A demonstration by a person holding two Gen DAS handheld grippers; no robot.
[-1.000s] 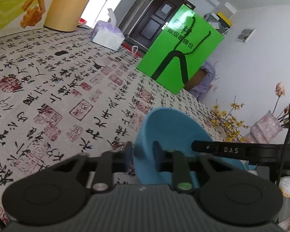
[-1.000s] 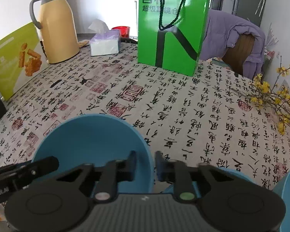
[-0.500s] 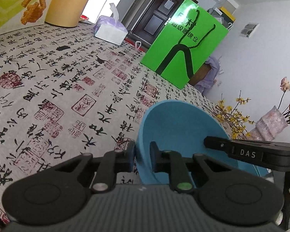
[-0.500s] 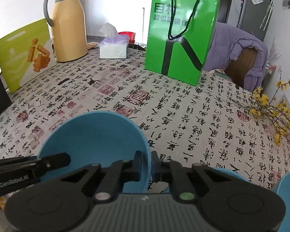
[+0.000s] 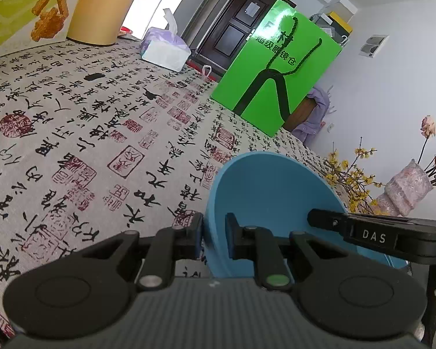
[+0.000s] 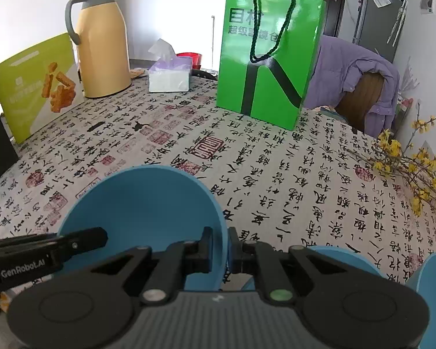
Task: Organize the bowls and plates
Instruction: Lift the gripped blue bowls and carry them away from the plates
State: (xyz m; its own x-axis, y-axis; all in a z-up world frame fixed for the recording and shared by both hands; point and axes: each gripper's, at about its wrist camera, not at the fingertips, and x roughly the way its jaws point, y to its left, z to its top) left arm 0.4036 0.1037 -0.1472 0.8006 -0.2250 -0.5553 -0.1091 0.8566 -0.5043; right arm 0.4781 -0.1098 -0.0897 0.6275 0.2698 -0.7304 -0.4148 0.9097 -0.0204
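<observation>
A blue bowl (image 5: 270, 192) is held above the calligraphy-print tablecloth by both grippers. My left gripper (image 5: 213, 232) is shut on its left rim. My right gripper (image 6: 220, 247) is shut on its right rim; the bowl (image 6: 142, 200) fills the lower left of the right wrist view. Each gripper's finger shows across the bowl in the other's view. Two more blue dishes lie below: one (image 6: 343, 257) just right of my right gripper, another (image 6: 433, 270) at the frame's right edge.
A green paper bag (image 6: 267, 58) stands at the table's far side, with a tissue box (image 6: 168, 77), a yellow thermos (image 6: 101, 40) and a snack box (image 6: 35, 81) to its left. Yellow flower branches (image 6: 407, 157) lie at the right. A purple jacket hangs on a chair (image 6: 360, 84).
Both grippers have risen with the bowl, so more of the far table and room shows. The right gripper's fingers have closed onto the rim.
</observation>
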